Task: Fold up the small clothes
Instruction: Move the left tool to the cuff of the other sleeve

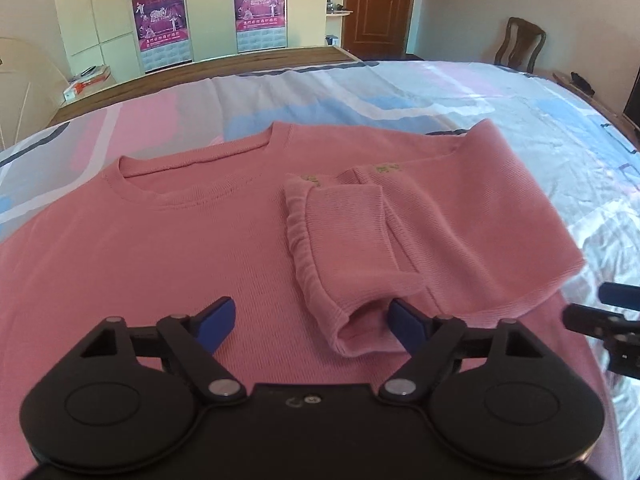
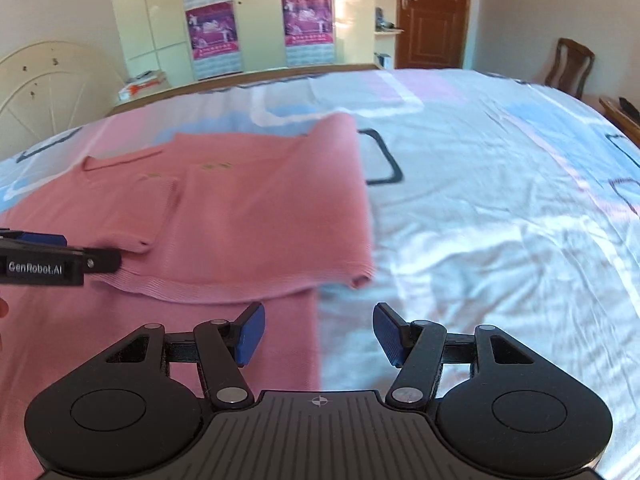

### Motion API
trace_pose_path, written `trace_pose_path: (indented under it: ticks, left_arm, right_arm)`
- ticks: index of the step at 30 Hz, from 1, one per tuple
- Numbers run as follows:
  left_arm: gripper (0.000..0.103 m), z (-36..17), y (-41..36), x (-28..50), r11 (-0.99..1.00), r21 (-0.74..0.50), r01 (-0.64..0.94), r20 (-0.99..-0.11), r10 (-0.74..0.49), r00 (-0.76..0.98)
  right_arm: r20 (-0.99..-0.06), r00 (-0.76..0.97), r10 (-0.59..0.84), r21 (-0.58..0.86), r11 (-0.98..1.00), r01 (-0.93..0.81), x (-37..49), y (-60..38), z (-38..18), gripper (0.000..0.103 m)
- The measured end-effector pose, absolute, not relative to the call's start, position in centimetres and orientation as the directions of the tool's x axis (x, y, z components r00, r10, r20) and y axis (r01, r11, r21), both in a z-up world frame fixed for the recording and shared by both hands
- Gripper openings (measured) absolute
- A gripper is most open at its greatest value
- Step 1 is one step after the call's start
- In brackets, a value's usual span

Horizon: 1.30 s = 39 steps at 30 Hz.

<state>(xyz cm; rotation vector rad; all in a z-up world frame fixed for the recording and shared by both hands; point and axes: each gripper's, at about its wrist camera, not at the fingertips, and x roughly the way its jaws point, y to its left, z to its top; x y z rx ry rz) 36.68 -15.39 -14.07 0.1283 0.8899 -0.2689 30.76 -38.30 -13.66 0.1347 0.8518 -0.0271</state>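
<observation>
A pink long-sleeved top lies flat on the bed, neck away from me. Its right side and sleeve are folded inward over the body; the sleeve cuff lies on top, pointing toward me. My left gripper is open and empty, hovering low over the body with the cuff end between its fingers. My right gripper is open and empty over the top's right edge, just below the folded flap. The left gripper also shows in the right wrist view, and the right gripper in the left wrist view.
The bedsheet is white, pink and blue patterned and spreads wide to the right. A wooden bed frame, wardrobes with posters, a door and a chair stand beyond.
</observation>
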Motion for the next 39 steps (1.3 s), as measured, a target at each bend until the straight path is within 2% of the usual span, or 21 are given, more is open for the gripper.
trace_pose_path:
  ticks: [3,5,7,9,10,11,17,19,21,22,23,24,26,27,30,36,37,38,39]
  left_arm:
    - [0.069,-14.6,-15.1,37.0,0.959,-0.02,0.283,-0.771,-0.195,0.606]
    - [0.053,-14.7,-14.7,37.2,0.963,-0.041,0.268,-0.752,-0.206,0.626]
    - [0.045,-14.5,-14.3,37.5,0.964,-0.067,0.257,-0.736,-0.222,0.64]
    - [0.029,-14.1,-13.8,37.6,0.965,-0.097,0.245,-0.714,-0.239,0.658]
    - [0.017,-13.8,-13.4,37.7,0.964,-0.118,0.239,-0.698,-0.252,0.671]
    - [0.013,-13.3,-13.0,37.7,0.966,-0.134,0.221,-0.685,-0.252,0.684]
    - [0.003,-9.7,-10.0,37.8,0.966,-0.215,0.144,-0.58,-0.245,0.777]
    - [0.003,-9.3,-8.9,38.1,0.968,-0.213,0.129,-0.578,-0.232,0.782]
    - [0.003,-9.8,-8.1,38.7,0.965,-0.23,0.124,-0.615,-0.243,0.75]
    - [0.007,-10.3,-7.7,38.9,0.961,-0.25,0.121,-0.648,-0.259,0.716]
    - [0.028,-10.7,-7.5,39.1,0.957,-0.268,0.11,-0.679,-0.269,0.683]
    - [0.04,-11.2,-7.3,39.1,0.952,-0.286,0.104,-0.704,-0.283,0.652]
    - [0.091,-11.8,-7.0,38.6,0.948,-0.306,0.091,-0.71,-0.291,0.641]
    - [0.097,-12.0,-7.0,38.1,0.95,-0.301,0.083,-0.707,-0.281,0.649]
    - [0.095,-12.9,-7.4,37.9,0.951,-0.296,0.09,-0.724,-0.285,0.629]
    - [0.049,-15.6,-7.2,38.9,0.911,-0.409,0.047,-0.74,-0.362,0.567]
    - [0.037,-15.8,-7.0,38.9,0.91,-0.414,0.034,-0.735,-0.356,0.577]
    - [0.019,-15.9,-6.8,39.0,0.908,-0.418,0.021,-0.73,-0.349,0.588]
    - [0.013,-15.9,-6.6,39.1,0.908,-0.419,0.009,-0.726,-0.34,0.598]
  right_arm:
    - [-0.759,0.65,0.024,0.108,0.99,0.09,30.5,-39.0,-14.0,0.06]
    - [-0.761,0.649,0.018,0.104,0.99,0.094,30.6,-39.0,-14.2,0.06]
    - [-0.761,0.649,0.01,0.095,0.991,0.096,31.0,-38.9,-14.4,0.06]
    - [-0.761,0.649,0.003,0.088,0.991,0.099,31.7,-38.6,-14.6,0.06]
    - [-0.76,0.649,0.0,0.085,0.991,0.1,31.9,-38.6,-14.8,0.06]
    - [-0.759,0.651,-0.004,0.081,0.992,0.101,32.2,-38.5,-14.9,0.06]
    - [-0.746,0.665,-0.028,0.08,0.988,0.131,33.4,-38.8,-15.1,0.06]
    - [-0.749,0.663,-0.019,0.094,0.986,0.134,33.8,-38.8,-15.2,0.06]
    - [-0.746,0.666,-0.01,0.099,0.987,0.126,34.1,-38.6,-15.1,0.06]
    - [-0.743,0.67,-0.011,0.096,0.988,0.123,34.1,-38.5,-15.1,0.06]
    - [-0.742,0.67,-0.011,0.093,0.988,0.119,34.1,-38.4,-15.0,0.06]
    - [-0.743,0.669,-0.008,0.095,0.989,0.117,34.1,-38.3,-15.1,0.06]
    - [-0.746,0.666,0.002,0.106,0.988,0.116,34.1,-38.3,-15.2,0.06]
    - [-0.748,0.664,0.006,0.11,0.987,0.115,34.1,-38.4,-15.2,0.06]
    - [-0.748,0.664,0.007,0.114,0.987,0.117,34.0,-38.4,-15.1,0.06]
    - [-0.747,0.665,0.002,0.113,0.986,0.125,33.7,-38.4,-15.0,0.06]
    - [-0.747,0.665,0.0,0.111,0.986,0.125,33.6,-38.4,-15.0,0.06]
    - [-0.747,0.665,-0.003,0.108,0.986,0.126,33.5,-38.4,-15.1,0.06]
    - [-0.747,0.665,-0.005,0.106,0.986,0.127,33.4,-38.4,-15.1,0.06]
